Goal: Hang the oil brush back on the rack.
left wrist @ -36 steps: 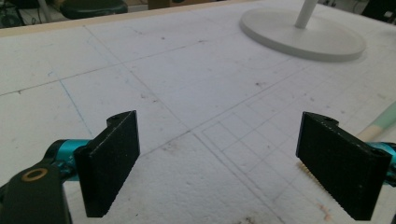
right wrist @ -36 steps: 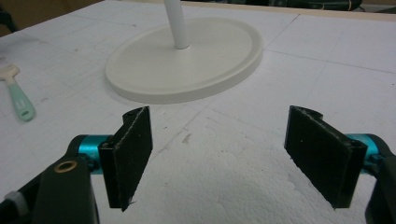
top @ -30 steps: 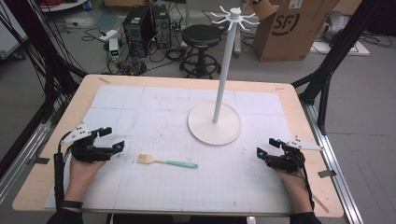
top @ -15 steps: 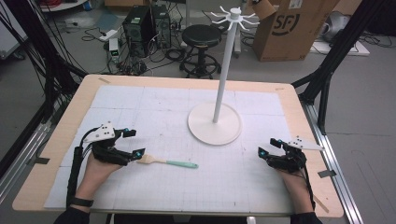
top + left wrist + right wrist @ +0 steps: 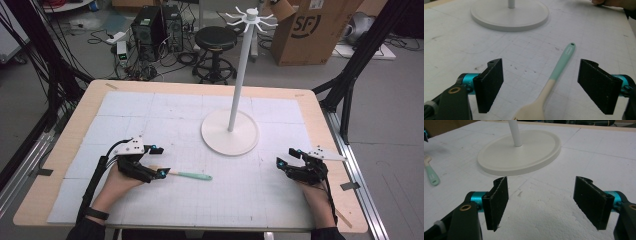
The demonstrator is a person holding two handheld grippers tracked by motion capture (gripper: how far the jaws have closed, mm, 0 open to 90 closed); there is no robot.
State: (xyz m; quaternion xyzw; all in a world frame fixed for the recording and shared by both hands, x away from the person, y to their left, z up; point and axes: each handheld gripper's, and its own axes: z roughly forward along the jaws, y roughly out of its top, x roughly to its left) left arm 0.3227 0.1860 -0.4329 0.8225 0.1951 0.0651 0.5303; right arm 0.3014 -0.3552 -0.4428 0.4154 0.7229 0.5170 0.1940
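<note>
Straddling the brush (image 5: 554, 80), the left gripper (image 5: 152, 162) is holding its jaws wide apart, the pale neck lying between them untouched. Closing should be centred on that neck. The right gripper (image 5: 287, 160) is resting spread, well apart, facing the stand (image 5: 230, 131).

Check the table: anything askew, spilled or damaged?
Nothing stands out. The white stand is upright on its round base, and the brush lies flat on the foam mat between the open jaws of the left gripper. The mat shows only small scuffs and dark specks. The right gripper rests open, holding nothing.
</note>
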